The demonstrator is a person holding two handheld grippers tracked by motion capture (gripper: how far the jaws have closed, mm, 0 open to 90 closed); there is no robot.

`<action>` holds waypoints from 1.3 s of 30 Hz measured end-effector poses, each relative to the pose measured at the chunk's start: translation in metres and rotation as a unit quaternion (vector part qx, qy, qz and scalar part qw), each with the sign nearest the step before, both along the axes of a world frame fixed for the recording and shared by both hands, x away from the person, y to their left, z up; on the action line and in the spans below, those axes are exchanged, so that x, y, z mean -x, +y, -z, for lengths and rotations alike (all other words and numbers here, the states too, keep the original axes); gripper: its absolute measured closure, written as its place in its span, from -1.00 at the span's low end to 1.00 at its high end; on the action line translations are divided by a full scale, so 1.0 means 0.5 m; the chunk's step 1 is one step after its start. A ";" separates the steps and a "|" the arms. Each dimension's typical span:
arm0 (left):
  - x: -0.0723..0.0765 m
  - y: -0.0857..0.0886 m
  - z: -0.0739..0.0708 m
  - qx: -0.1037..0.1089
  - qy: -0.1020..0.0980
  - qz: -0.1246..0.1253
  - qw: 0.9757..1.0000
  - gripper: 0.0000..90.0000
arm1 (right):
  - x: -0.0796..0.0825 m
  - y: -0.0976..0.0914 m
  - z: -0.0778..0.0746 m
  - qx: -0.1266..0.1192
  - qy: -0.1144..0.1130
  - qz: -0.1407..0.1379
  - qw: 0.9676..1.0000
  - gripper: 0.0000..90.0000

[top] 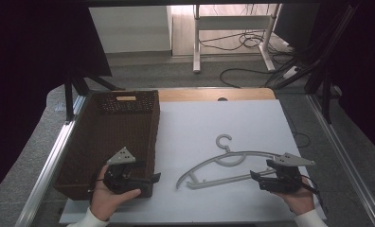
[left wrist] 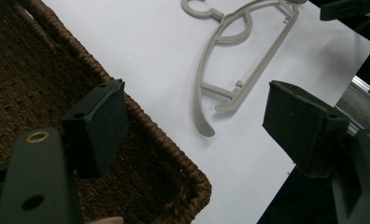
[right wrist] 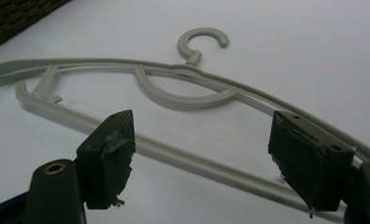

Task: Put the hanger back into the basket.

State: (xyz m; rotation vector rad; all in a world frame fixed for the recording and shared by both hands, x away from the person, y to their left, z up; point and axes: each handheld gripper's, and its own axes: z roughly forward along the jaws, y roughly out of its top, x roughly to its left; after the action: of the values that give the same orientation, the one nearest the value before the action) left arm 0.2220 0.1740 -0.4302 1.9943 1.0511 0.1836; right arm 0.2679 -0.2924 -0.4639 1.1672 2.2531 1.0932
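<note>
A grey plastic hanger [top: 218, 179] lies flat on the white tabletop [top: 200, 118], hook pointing away from me. My right gripper [top: 254, 176] hovers at the hanger's right end, and its jaws stand open on either side of the lower bar. In the right gripper view the hanger [right wrist: 192, 58] runs between and beyond the open right gripper [right wrist: 202, 140], and neither pad touches it. My left gripper [top: 153, 178] sits open and holding nothing over the near right corner of the brown wicker basket [top: 155, 125]. In its own view the left gripper [left wrist: 195, 109] looks toward the hanger [left wrist: 200, 84].
The wicker basket [left wrist: 164, 144] takes up the table's left part and looks empty. Metal rails [top: 48, 161] run along both sides of the table. A wooden strip [top: 214, 94] borders the far edge. Beyond it are desk legs and cables on the floor.
</note>
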 end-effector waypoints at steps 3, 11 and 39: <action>0.003 0.003 -0.002 0.002 -0.001 -0.003 1.000 -0.52 | -0.003 0.000 0.002 -0.003 -0.001 -0.001 1.000 -0.48; 0.008 0.015 -0.004 0.002 -0.007 -0.010 1.000 -0.51 | -0.007 0.000 0.001 -0.002 0.001 -0.007 1.000 -0.48; -0.004 -0.061 -0.068 -0.020 -0.045 0.039 0.998 -0.42 | 0.004 -0.006 -0.022 -0.015 -0.005 -0.011 1.000 -0.47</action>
State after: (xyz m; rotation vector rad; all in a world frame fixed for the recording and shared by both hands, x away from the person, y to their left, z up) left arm 0.2241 0.1436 -0.3961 2.0401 0.9181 0.2511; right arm 0.2661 -0.2954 -0.4528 1.1478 2.2551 1.1427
